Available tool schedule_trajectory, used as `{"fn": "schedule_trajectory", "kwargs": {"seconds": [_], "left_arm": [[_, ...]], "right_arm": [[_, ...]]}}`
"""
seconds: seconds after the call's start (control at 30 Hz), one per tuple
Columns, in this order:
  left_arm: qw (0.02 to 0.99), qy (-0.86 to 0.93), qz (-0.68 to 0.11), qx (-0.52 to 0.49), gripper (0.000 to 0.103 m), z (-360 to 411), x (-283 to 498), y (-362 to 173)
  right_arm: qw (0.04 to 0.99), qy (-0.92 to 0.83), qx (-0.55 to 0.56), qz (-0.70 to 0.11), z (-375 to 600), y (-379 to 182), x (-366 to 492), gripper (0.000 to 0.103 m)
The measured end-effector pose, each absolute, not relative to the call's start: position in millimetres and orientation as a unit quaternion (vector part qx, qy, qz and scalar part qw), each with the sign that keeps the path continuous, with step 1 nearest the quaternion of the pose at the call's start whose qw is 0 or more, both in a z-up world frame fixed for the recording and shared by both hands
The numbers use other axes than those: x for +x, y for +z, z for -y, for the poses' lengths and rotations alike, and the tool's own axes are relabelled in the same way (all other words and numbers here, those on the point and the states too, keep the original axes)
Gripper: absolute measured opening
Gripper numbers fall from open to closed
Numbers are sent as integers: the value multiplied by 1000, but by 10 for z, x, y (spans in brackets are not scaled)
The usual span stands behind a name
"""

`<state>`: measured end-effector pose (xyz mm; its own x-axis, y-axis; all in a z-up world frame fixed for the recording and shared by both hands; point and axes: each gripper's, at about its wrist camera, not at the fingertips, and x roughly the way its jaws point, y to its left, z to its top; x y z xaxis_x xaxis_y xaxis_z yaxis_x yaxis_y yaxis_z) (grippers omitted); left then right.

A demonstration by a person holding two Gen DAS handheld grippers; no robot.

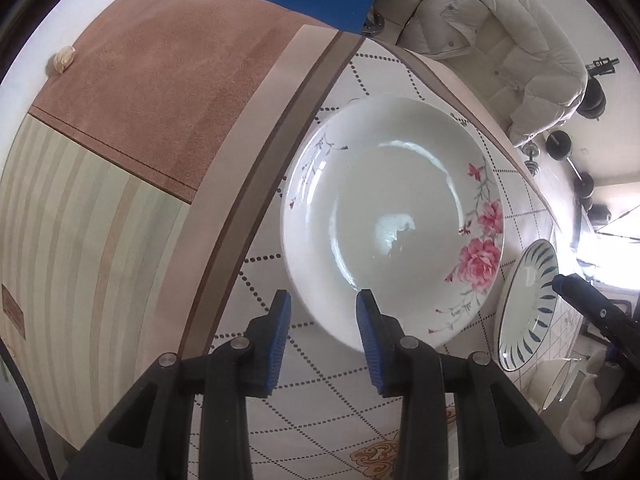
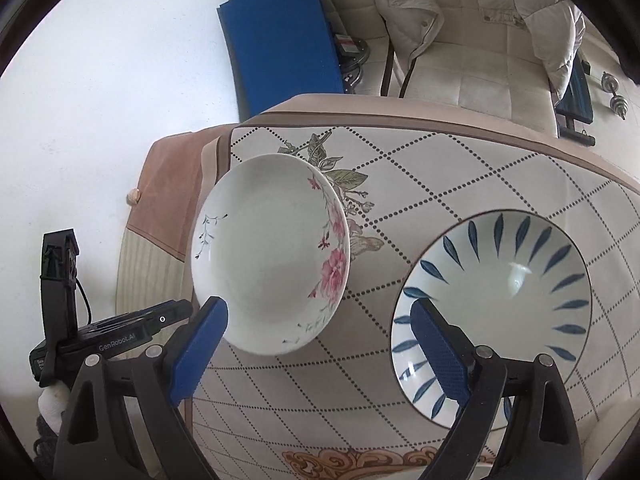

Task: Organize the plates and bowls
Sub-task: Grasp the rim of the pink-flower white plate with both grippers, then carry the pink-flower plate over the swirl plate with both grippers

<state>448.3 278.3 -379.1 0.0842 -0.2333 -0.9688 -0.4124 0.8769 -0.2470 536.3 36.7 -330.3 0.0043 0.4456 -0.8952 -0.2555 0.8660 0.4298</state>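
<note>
A white plate with pink flowers [image 1: 394,216] lies on the tablecloth near the table's left edge; it also shows in the right wrist view [image 2: 270,254]. A white bowl with blue leaf marks [image 2: 494,316] sits to its right and appears at the edge of the left wrist view [image 1: 528,304]. My left gripper [image 1: 323,312] is open, its fingers at the flowered plate's near rim, one finger over the rim. My right gripper [image 2: 318,336] is open and wide, hovering between the plate and the bowl, with its right finger over the bowl's near-left rim.
The table [image 2: 460,168] has a checked cloth with dotted lines. The cloth's brown and striped side [image 1: 120,160] hangs off the left edge. A blue mat [image 2: 280,36] and a chair with a white jacket [image 2: 460,8] stand behind the table. Dumbbells [image 2: 616,96] lie on the floor.
</note>
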Motion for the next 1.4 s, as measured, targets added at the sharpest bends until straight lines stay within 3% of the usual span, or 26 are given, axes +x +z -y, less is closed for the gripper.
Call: {"fn": "schedule_trajectory", "kwargs": {"seconds": [0.33,0.43,0.63,0.67,0.73,0.8,1.4], "left_arm": [[672,45,-688,-271,31,-3034,4754,-4190],[672,39,-689,-268,31,-3022,4780,-4224],[690,55,-682,-237,26,-2956,4835,-4212],[695,56,-678,-234,26,-2952,4837,-4205],[700,60,-672,-234,26,-2969,4823,-4200],[703,64,-668,-238,25,-2997,4801,-4190],[728,64,-651,-204,18,-2885,4632,-4038]], "right_arm": [[645,252,83,-717,-704,-3989,6020,92],[630,259,83,-727,-781,-4133,6071,86],[613,272,66,-739,-884,-4259,6055,56],[606,276,66,-743,-912,-4277,6045,43],[614,264,43,-743,-945,-4286,6012,37],[622,250,25,-742,-953,-4278,5993,21],[631,253,55,-731,-649,-4183,5605,15]]}}
